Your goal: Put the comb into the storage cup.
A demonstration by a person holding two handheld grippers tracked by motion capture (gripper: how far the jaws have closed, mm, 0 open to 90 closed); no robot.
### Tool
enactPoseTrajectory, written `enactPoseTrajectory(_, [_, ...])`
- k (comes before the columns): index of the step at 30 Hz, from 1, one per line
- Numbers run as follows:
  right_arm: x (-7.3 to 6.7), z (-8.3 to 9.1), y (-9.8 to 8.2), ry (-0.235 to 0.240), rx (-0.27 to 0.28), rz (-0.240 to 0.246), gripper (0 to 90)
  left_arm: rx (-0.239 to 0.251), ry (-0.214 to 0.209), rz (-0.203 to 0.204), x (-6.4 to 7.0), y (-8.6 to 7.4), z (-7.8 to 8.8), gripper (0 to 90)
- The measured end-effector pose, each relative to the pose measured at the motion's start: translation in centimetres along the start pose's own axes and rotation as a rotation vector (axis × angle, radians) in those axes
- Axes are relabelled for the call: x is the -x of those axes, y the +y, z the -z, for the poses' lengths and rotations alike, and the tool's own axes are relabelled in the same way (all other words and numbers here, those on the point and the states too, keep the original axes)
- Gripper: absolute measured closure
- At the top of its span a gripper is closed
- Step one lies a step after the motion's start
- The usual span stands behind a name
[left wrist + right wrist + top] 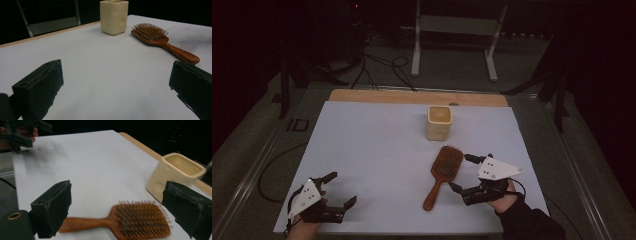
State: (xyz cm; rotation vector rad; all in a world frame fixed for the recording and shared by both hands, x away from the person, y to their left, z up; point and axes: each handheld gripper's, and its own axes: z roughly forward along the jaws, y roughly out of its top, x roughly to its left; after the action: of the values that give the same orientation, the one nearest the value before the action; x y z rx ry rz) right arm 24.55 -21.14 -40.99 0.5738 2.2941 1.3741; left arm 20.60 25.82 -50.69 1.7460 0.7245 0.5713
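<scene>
A wooden paddle hairbrush [441, 175] lies bristles up on the white sheet [377, 150], its handle toward the front edge. Behind it stands a cream square cup [439, 121], upright and empty. My right gripper [459, 172] is open just right of the brush, with its jaws facing it. In the right gripper view the brush [140, 222] lies low between the open jaws, and the cup [175, 173] stands beyond. My left gripper [341, 189] rests open at the front left, holding nothing. The left gripper view has the cup [114, 16] and the brush [160, 40] far ahead.
The table's wooden edge [417, 97] runs along the back of the sheet. Cables [382, 70] and a metal stand [452, 40] sit on the floor behind. The other hand with its gripper [17, 132] appears far off in the right gripper view.
</scene>
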Motion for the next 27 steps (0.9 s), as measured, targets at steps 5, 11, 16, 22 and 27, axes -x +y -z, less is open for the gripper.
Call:
enactPoseTrajectory(5, [-0.7, -1.3, 1.0, 0.043, -0.008, 0.019, 8.6, 0.001, -0.001, 0.000, 0.0, 0.0, 0.0, 0.0])
enactPoseTrajectory(11, [-1.4, -3.1, 1.8, 0.091, -0.021, 0.050, 8.6, 0.003, -0.001, -0.001, 0.0, 0.0, 0.0, 0.0])
enactPoseTrajectory(16, [-1.9, -4.5, 2.3, 0.131, -0.022, 0.059, 8.7, 0.003, -0.001, -0.003, 0.0, 0.0, 0.1, 0.0])
enactPoseTrajectory(22, [-2.7, -6.0, 2.5, 0.178, -0.034, 0.073, 8.6, 0.002, -0.004, -0.004, 0.1, 0.0, 0.1, 0.0])
enactPoseTrajectory(27, [-3.2, -7.0, 2.2, 0.209, -0.049, 0.064, 8.6, 0.004, -0.005, -0.001, 0.0, 0.0, 0.1, 0.0])
